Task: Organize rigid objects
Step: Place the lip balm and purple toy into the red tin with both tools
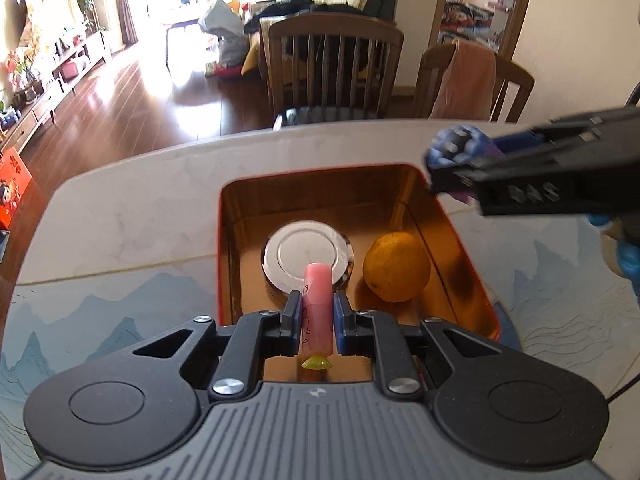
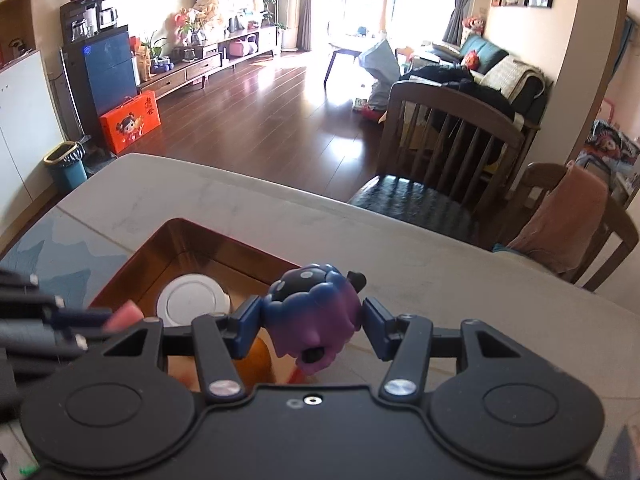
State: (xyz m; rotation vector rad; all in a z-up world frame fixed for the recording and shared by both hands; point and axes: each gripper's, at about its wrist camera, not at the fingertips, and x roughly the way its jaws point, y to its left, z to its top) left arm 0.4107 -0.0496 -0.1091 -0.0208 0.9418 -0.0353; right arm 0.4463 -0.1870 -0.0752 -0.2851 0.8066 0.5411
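Two loaded grippers crowd the tin box (image 1: 472,240): the left gripper (image 1: 317,320) pinching the pink tube (image 1: 317,304), the right gripper (image 2: 312,326) clamping the purple toy (image 2: 316,320), so they may collide or drop onto the orange (image 1: 396,266).

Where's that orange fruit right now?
In the left wrist view, the orange sits inside the copper-coloured tin, right of the round metal lid.

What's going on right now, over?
Left gripper shut on pink tube, over the tin. Right gripper holds purple toy above tin's edge. Tin already has metal disc and orange; free space beside them.
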